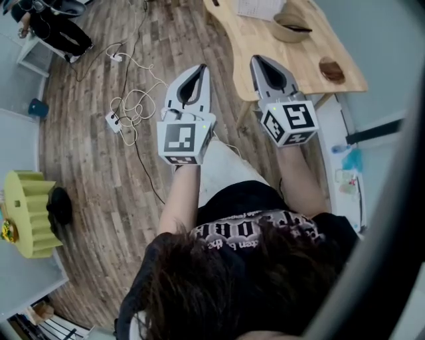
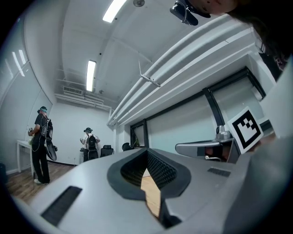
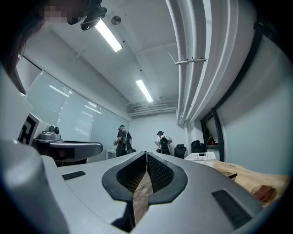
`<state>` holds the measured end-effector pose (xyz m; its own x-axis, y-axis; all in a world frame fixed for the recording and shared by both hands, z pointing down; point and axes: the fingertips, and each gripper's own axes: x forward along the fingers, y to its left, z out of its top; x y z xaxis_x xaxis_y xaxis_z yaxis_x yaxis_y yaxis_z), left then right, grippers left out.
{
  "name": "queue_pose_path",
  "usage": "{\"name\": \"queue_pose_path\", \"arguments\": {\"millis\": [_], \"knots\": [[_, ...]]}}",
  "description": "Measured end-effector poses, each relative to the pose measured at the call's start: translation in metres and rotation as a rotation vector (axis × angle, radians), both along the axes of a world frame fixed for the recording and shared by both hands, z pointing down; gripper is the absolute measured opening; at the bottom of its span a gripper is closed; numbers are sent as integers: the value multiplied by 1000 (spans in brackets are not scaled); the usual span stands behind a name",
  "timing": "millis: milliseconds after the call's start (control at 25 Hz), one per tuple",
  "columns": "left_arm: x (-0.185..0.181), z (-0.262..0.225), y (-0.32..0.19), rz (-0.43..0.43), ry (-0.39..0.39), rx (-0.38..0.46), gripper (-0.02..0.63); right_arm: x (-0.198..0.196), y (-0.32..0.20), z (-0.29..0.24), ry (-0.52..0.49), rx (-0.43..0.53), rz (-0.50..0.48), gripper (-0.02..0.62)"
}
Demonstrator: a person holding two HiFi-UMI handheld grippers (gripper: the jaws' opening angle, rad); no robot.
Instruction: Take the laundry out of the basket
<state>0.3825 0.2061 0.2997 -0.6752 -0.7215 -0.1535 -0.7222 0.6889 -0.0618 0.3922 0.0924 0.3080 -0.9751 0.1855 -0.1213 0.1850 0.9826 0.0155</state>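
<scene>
Two tongs: left tongs and right tongs side by side ahead of the person's chest, both aimed away from the body, near level, marker cubes nearest the hands.
Left tongs state: tips pressed together, nothing between the ribbed pads.
Right tongs state: tips pressed together too, nothing pinched.
Basket: white, slotted, small and far off in the right gripper view, right of the right tongs' tips; outside the head view.
Basket axis: long side running left to right across that view, rim uppermost.
Basket footing: at the far end of the wooden worktop; whether on it or behind it, impossible to tell.
Laundry: not made out from this distance.
Worktop: pale wood with a curved near edge, right tongs' tips over that edge, left tongs over the floor beside it.
On the worktop: tan bowl, small dark dish, sheet of paper.
Floor: wood planks, loose white cables left of the left tongs.
Background: two standing people at the far wall, well apart from both tongs.
</scene>
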Motion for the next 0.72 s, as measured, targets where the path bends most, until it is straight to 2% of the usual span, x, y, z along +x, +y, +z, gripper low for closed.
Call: {"name": "queue_pose_path", "arguments": {"millis": [320,560,720], "knots": [[-74,9,-16,44,-9,-28,0,-74,-20,9,-5,-29,49,29],[-148,4,-25,83,-33,-55,0,-147,-33,5,-13,-45,88,29],[-200,-6,-28,89,-35,-35,0,-189,-40,1,-12,-37,109,29]]}}
